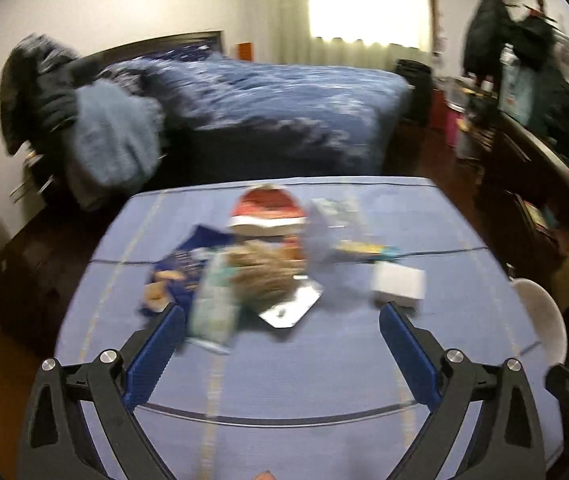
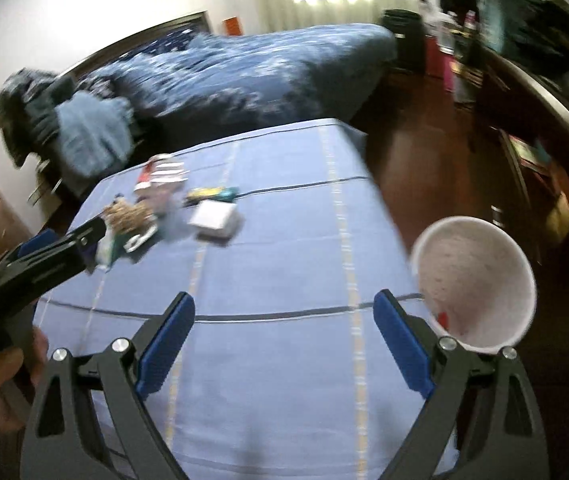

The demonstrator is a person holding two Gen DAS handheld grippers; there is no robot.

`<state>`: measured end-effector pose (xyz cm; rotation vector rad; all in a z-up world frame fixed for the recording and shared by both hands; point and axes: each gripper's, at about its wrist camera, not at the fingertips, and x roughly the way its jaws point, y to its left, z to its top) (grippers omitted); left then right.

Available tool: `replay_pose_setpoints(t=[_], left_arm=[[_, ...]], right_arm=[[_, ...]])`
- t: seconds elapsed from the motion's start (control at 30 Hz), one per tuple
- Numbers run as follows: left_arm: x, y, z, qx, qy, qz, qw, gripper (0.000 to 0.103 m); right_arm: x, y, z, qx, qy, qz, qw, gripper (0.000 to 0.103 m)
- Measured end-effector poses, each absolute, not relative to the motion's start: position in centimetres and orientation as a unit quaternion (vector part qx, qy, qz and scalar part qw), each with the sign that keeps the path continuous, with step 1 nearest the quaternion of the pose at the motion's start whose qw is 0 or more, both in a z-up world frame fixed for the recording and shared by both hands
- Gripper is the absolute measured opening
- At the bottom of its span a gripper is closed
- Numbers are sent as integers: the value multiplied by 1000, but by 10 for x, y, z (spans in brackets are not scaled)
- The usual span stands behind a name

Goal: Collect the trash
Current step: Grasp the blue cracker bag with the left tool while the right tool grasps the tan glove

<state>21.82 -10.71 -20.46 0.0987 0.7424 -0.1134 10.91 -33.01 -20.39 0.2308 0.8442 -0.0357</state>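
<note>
A pile of trash lies on the blue-clothed table [image 1: 284,360]: a red and white carton [image 1: 266,214], a blue snack bag [image 1: 188,268], a brown crumpled wad [image 1: 268,272], a pale green wrapper [image 1: 214,304], a silver foil piece [image 1: 290,306] and a small white box [image 1: 398,280]. My left gripper [image 1: 282,320] is open and empty just short of the pile. My right gripper [image 2: 284,312] is open and empty over the bare cloth [image 2: 268,240], well short of the pile [image 2: 136,212] and the white box [image 2: 214,218]. The left gripper [image 2: 64,240] also shows in the right wrist view.
A white bin [image 2: 474,280] stands off the table's right edge, and also shows in the left wrist view [image 1: 544,320]. A bed with a blue cover [image 1: 264,96] lies beyond the table. A chair piled with clothes [image 1: 96,128] is at the left. Dark furniture [image 1: 544,160] lines the right.
</note>
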Motion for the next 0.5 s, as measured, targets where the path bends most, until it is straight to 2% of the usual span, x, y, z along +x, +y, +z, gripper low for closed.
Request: replay_pose_setpoints(t=[0.2,0.5], left_arm=[[248,-49,-218,12,380,-13,925,97],[287,-3,-240,-30,396,37,917,97]], right_arm=[[124,-291,-200,87,415,16,906,92],[143,-263,-204,70,427,42,901,92]])
